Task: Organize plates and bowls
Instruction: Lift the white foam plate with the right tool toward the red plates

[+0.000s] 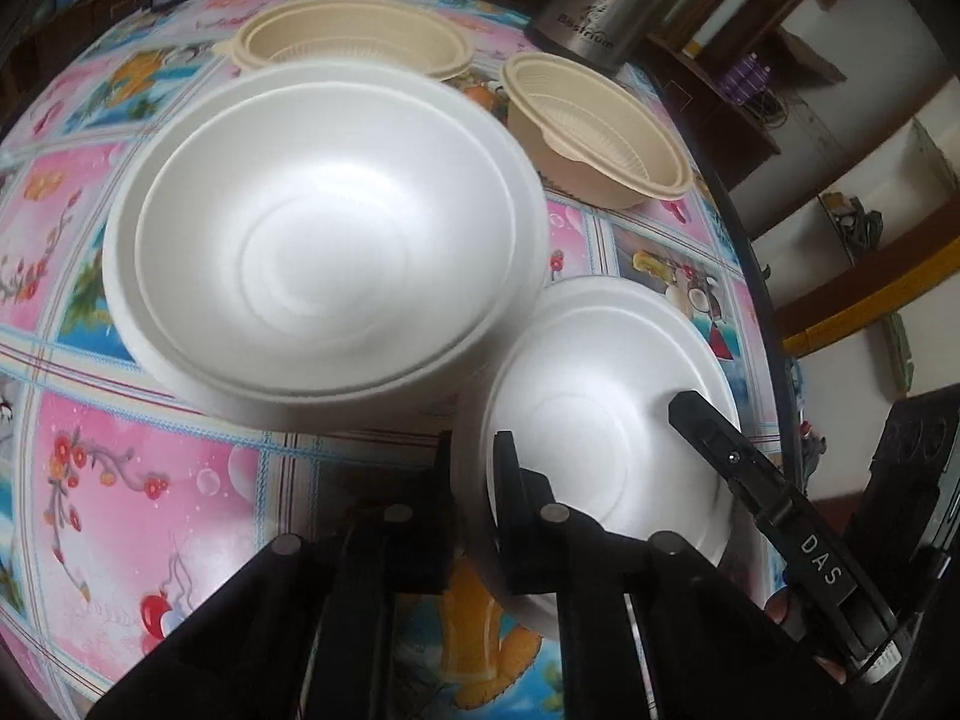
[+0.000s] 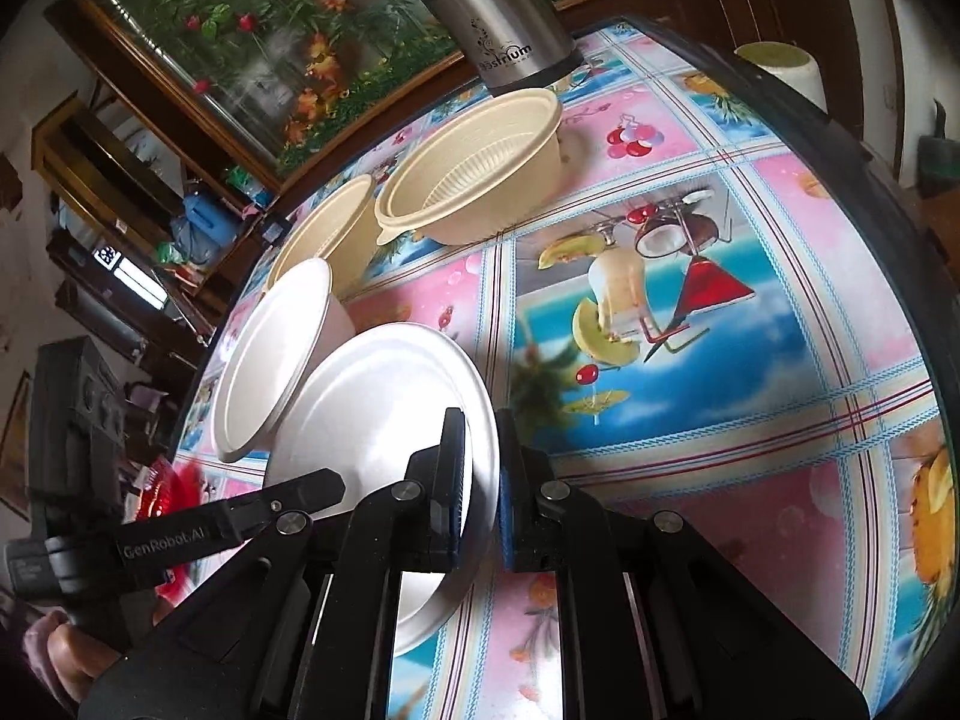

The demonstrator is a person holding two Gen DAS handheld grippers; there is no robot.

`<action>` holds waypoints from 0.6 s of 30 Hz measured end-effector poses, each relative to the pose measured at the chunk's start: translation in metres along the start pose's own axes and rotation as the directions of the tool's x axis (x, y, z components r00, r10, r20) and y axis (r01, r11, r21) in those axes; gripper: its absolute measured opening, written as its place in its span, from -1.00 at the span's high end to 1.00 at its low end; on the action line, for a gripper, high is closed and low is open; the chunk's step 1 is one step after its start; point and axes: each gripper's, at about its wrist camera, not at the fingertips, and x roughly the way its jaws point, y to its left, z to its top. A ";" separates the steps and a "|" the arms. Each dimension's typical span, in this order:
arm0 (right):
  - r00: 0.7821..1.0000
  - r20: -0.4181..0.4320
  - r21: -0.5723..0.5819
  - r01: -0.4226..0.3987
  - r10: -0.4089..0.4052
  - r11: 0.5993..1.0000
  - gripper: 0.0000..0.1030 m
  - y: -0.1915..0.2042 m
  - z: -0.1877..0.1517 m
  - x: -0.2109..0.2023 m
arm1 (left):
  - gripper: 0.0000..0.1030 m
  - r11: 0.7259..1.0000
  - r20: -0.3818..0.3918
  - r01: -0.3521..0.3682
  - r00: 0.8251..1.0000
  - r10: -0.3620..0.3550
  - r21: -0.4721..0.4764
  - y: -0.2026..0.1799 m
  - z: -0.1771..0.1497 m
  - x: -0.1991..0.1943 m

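Note:
A white foam plate lies near the table's edge, held by both grippers. In the left wrist view my left gripper is shut on the plate's near left rim. One of the right gripper's fingers reaches over its right side. In the right wrist view my right gripper is shut on the plate's rim, the edge pinched between blue pads. Just beyond the plate sit nested large white foam bowls.
Two beige ribbed bowls stand farther back on the flowered tablecloth. A steel flask stands behind them. The table's dark edge runs close to the plate.

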 end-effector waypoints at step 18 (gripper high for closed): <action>0.999 -0.048 0.136 0.025 -0.019 0.990 0.85 -0.007 -0.052 -0.038 | 0.81 0.984 -0.038 0.021 0.999 -0.014 0.175 -0.018 -0.044 -0.014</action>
